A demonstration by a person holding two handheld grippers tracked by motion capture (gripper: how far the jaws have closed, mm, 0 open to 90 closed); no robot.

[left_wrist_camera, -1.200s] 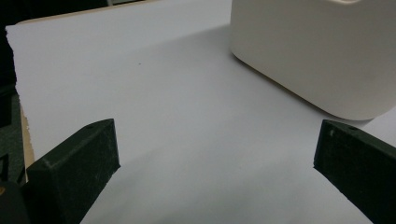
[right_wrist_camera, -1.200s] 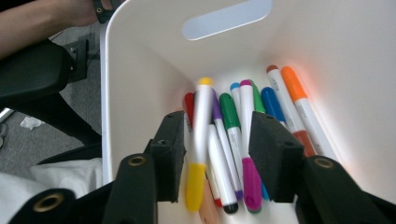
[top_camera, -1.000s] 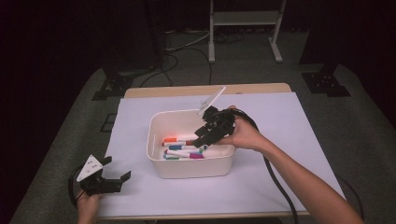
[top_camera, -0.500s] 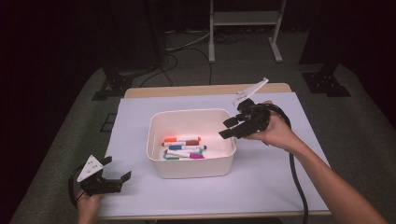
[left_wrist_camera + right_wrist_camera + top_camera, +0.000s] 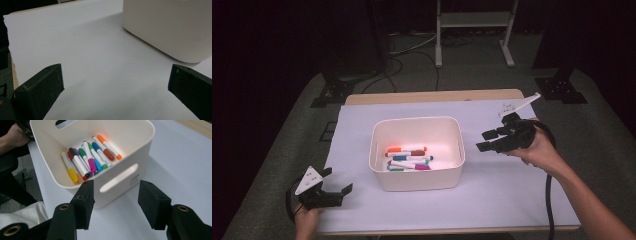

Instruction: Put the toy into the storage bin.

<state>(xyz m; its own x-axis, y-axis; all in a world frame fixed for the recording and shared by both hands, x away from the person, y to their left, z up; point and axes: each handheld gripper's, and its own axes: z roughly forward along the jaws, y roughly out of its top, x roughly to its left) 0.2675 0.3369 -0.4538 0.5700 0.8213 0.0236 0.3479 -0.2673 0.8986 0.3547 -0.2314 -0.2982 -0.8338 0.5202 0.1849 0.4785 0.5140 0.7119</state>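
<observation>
The white bin [image 5: 417,152] of markers [image 5: 408,158] sits mid-bench. The right gripper [image 5: 493,140] hangs just off the bin's right wall, its jaws having just been opening, nothing between them. The left gripper [image 5: 332,191] rests near the front-left corner, jaws released and empty. A careless sweep could knock the bin; the bin wall blocks a side reach to the markers.

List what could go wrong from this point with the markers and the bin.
1. The right gripper has just been opening, with nothing between its jaws, beside the white bin; swinging back it might clip the rim and shove the bin.
2. The markers lie packed side by side, so a grab could catch two.
3. The right gripper's cable trails over the white sheet and may drag it.
</observation>
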